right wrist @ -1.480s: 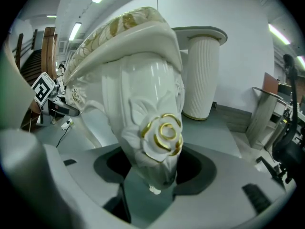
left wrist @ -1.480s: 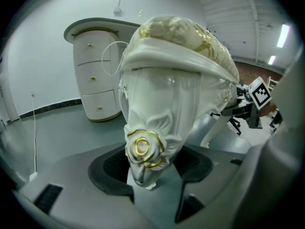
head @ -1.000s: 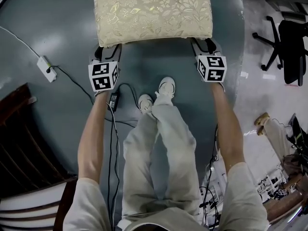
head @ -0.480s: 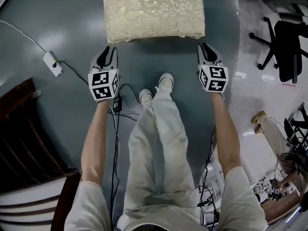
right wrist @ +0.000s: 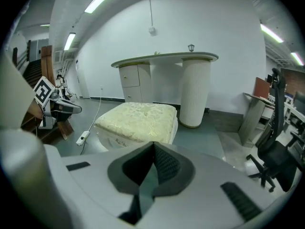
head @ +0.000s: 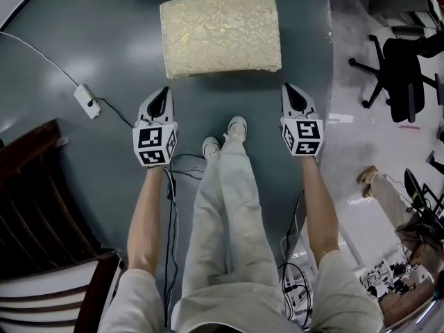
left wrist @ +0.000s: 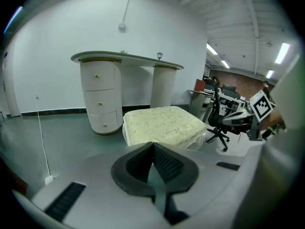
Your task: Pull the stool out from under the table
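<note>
Compared with a second ago, the left hand-held gripper (head: pixel 162 96) has come off the near corner of the stool (head: pixel 220 33), and so has the right hand-held gripper (head: pixel 291 94). Both sets of jaws have just been closing and now meet with nothing between them. The stool stands alone on the grey floor, clear of the tabletop (left wrist: pixel 126 57). A power strip (head: pixel 86 97) lies to the left and an office chair (head: pixel 399 75) stands to the right. The head view cuts off nearly all of the table.

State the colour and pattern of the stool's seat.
The rectangular padded stool seat is cream with gold floral brocade; head view shows it best.
</note>
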